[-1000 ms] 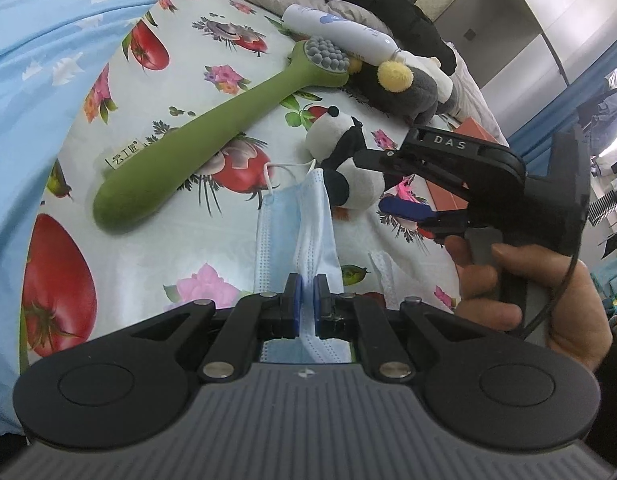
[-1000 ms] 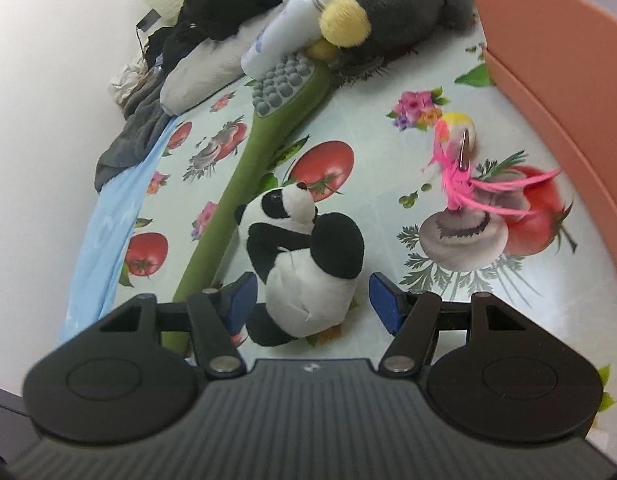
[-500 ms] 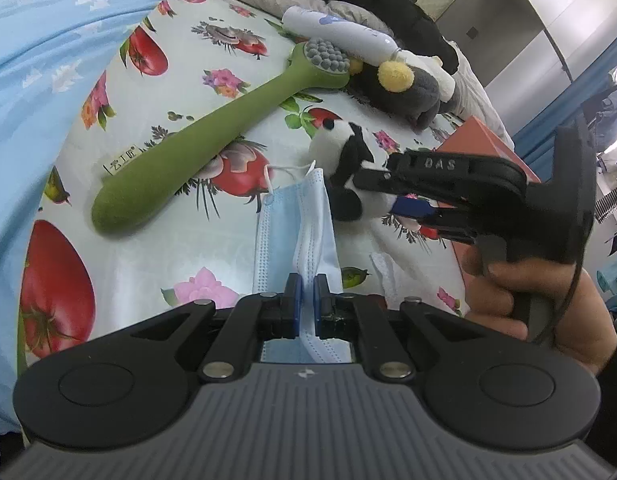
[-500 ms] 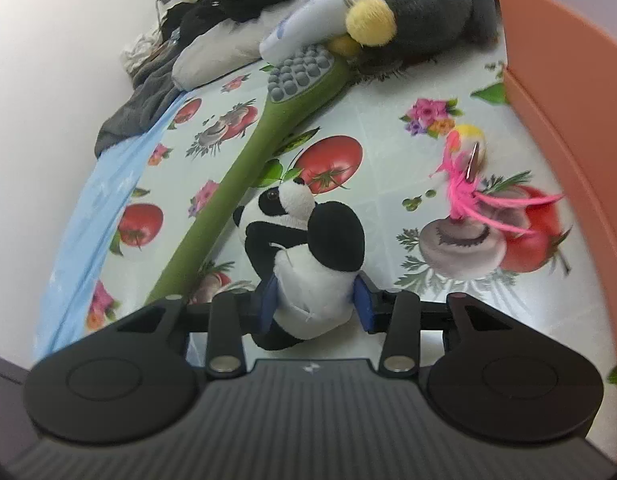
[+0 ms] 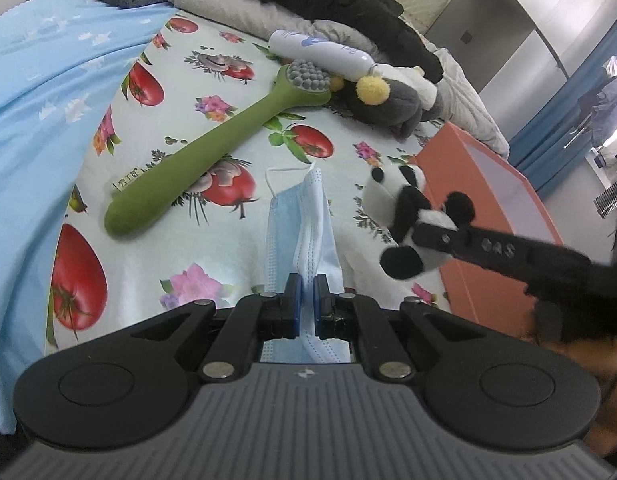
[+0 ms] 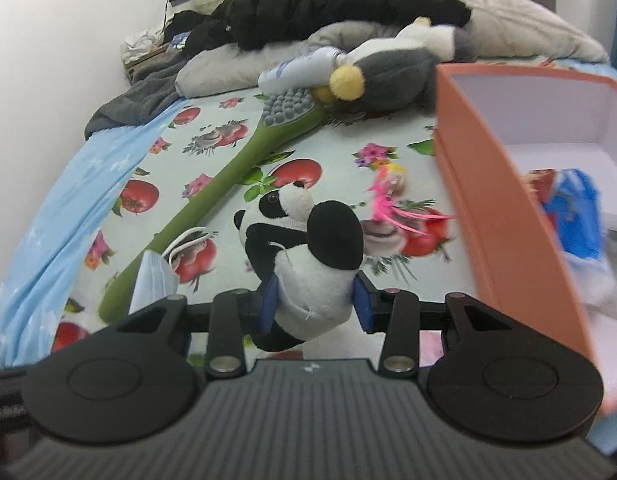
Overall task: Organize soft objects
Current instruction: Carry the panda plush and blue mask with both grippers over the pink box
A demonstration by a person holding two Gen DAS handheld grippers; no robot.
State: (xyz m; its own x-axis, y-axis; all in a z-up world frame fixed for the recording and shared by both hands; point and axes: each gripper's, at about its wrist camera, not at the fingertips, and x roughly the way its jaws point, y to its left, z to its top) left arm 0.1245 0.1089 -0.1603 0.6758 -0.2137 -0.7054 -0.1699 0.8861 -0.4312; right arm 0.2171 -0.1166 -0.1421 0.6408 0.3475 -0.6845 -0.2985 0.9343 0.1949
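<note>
Right wrist view: small black-and-white plush panda (image 6: 308, 248) is clenched at its yielding belly by right claw (image 6: 314, 300); light, compressible. Pleated blue face mask (image 5: 304, 232), limp, is pinched by left claw (image 5: 303, 300).

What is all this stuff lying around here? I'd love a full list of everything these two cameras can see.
Small plush panda: one, black and white, clamped in the right gripper, off the bed.
Pleated face mask: one, light blue, pinched in the left gripper.
Long-handled massage brush: one, green with grey nubs, lying on the cloth.
Plush penguin: one, grey with a yellow pom-pom, at the far end.
Lotion bottle: one, white, beside the brush head.
Feather hair clip: one, pink, near the box.
Cardboard box: one, orange, open, blue-and-red items inside.
Printed cloth: one, tomatoes and flowers, covering the bed.
Blanket: one, light blue, at the edge.
Jacket: one, black, heaped behind.
Left gripper: one, black, shut.
Right gripper: one, black, shut.
</note>
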